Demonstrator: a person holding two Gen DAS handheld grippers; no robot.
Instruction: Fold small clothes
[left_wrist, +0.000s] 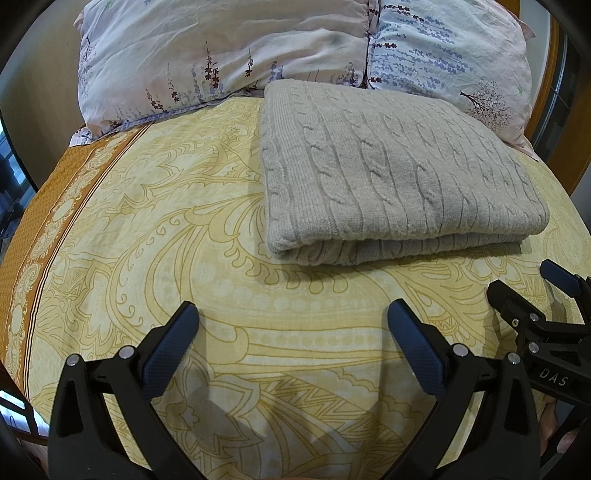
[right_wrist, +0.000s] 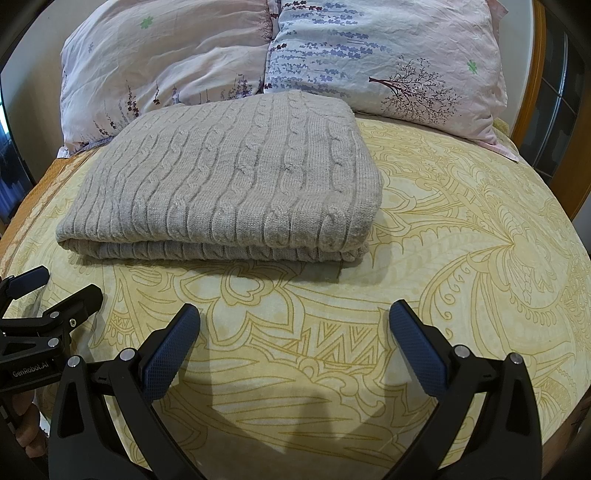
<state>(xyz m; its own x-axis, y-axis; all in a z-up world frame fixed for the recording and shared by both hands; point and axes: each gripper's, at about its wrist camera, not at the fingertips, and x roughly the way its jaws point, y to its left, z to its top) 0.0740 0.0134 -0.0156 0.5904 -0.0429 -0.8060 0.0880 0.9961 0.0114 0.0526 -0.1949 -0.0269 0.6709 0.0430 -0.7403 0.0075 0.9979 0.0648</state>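
Here we look forward from two hand-held grippers over a bed covered in a yellow patterned sheet (left_wrist: 240, 332); on it lies a grey cable-knit sweater (left_wrist: 388, 170), already folded into a thick rectangle, its doubled layers showing along the near edge; behind it, touching or nearly touching its far edge, two floral pillows (right_wrist: 388, 55) lean side by side against the head of the bed.

Our left gripper (left_wrist: 291, 336) hovers above bare sheet, near the sweater's front edge but apart from it, its jaws spread wide and holding nothing; our right gripper (right_wrist: 293, 336) sits likewise, jaws wide apart and empty, with the sweater ahead and a little to its left; each gripper appears at the edge of the other's view, so the two are close together, side by side.

We judge the folding of this garment to be finished or very nearly so, since the bundle looks square and tidy; the next move, as we read it, calls either for a final fold in half, both grippers pinching the near corners together, or for lifting the bundle aside; the thick knit may slump if gripped by one layer only.
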